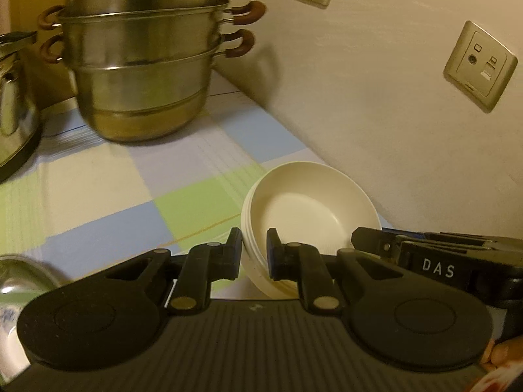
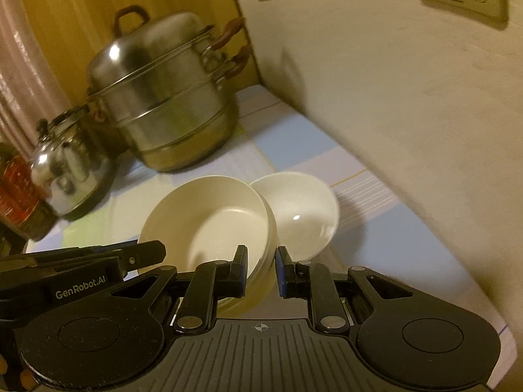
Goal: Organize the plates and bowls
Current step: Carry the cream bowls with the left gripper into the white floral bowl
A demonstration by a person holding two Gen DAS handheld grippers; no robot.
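Cream stacked plates, lifted tilted above the checked desk beside a white bowl, hang between both tools, left tool and right tool each clamped on opposite rims to share the load.

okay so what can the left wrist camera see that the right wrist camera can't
Only the left wrist view shows a metal dish at its lower left edge. Only the right wrist view shows a separate white bowl and a red-labelled bottle. Both show the stack of white bowls clamped by the left gripper and right gripper, the steamer pot and the kettle.
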